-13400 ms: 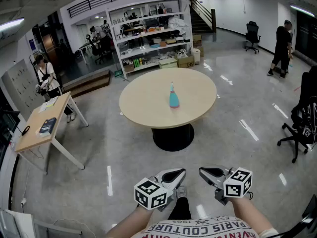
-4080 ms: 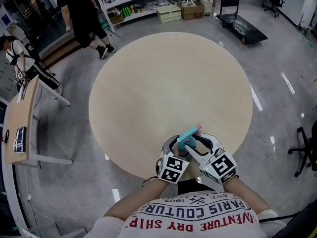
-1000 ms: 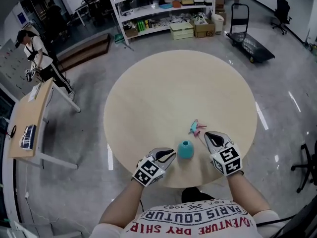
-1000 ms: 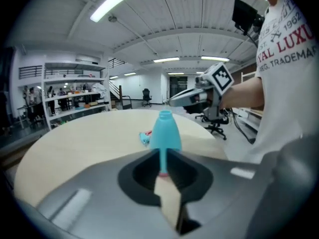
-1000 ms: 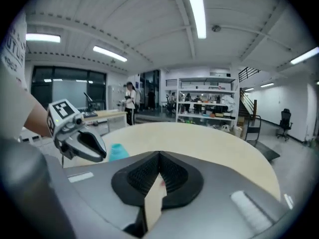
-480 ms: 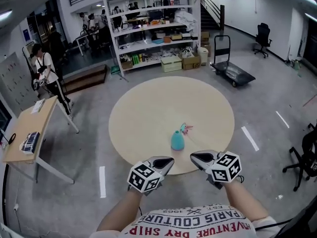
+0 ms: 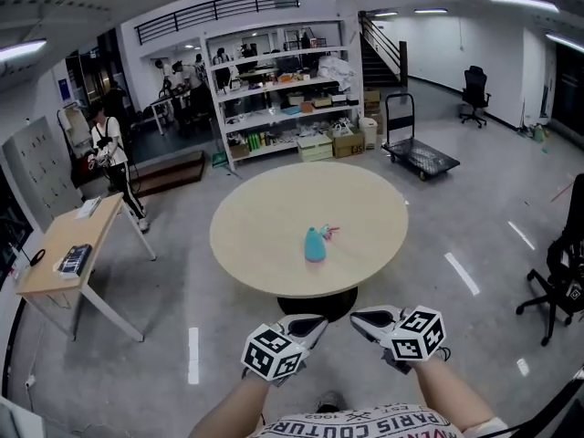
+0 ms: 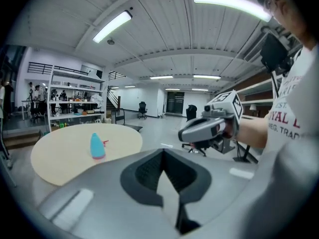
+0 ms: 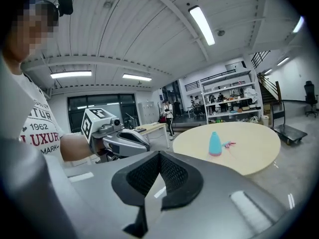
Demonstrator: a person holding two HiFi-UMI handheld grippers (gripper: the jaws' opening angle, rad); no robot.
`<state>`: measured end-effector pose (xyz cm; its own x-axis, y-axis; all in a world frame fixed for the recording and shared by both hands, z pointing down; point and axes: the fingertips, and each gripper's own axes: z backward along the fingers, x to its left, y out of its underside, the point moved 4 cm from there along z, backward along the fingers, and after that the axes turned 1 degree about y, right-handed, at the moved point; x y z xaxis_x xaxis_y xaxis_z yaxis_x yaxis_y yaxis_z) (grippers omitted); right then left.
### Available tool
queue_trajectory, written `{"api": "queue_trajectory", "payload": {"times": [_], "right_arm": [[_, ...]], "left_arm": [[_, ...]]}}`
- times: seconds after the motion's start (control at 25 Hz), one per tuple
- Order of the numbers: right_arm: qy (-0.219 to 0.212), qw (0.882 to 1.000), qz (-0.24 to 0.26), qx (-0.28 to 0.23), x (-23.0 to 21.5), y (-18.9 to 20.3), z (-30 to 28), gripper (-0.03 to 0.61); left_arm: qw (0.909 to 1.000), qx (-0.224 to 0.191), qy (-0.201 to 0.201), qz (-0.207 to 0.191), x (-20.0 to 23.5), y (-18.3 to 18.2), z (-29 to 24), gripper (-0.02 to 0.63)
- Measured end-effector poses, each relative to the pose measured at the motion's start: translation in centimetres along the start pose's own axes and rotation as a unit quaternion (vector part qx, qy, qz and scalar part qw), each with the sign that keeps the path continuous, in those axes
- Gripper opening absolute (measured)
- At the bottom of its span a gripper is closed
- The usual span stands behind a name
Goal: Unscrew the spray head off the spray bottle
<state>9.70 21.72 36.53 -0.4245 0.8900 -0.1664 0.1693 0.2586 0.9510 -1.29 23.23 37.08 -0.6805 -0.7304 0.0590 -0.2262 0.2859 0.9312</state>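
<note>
While standing well back from bench (image 7: 265, 217) with spray bottle (image 7: 315, 245) upright on it and spray head (image 7: 329, 233) lying off just beside, judged done, so hold left hand-held gripper (image 7: 310, 321) and right hand-held gripper (image 7: 359, 316), both jaws together and empty, clear of bench, leave both parts untouched.

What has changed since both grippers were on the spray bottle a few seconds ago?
Both let go: the bottle stands headless on the round table, spray head lying beside it. The left gripper and right gripper pulled back off the table, shut and empty. The table stayed put.
</note>
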Motion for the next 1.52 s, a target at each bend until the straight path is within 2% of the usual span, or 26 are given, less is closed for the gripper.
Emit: {"api": "queue_trajectory", "payload": {"times": [0.24,0.48,0.6,1.0,1.52], "right_arm": [[-0.004,1.0,-0.007,0.01,8.3,4.8,8.9,0.002],[-0.011,1.0,-0.008,-0.004,13.8,5.1,14.8,0.0],[-0.013,1.0,-0.009,-0.003,15.7,6.3,16.6,0.002],[-0.017,1.0,-0.009,-0.003,19.6,8.0,19.7,0.0],[-0.017,1.0,0.004,-0.005,20.3,7.9,19.7,0.0]], "left_arm": [[0.9989,-0.019,0.019,0.038,-12.5,2.2,4.4,0.002],[0.9996,-0.014,0.004,0.023,-19.6,1.7,7.4,0.002],[0.9997,-0.01,0.003,0.022,-22.3,2.6,8.2,0.002],[0.9995,-0.016,-0.011,0.025,-27.0,3.7,10.6,0.002],[0.9995,-0.014,-0.016,0.023,-27.4,4.2,10.9,0.002]]}}
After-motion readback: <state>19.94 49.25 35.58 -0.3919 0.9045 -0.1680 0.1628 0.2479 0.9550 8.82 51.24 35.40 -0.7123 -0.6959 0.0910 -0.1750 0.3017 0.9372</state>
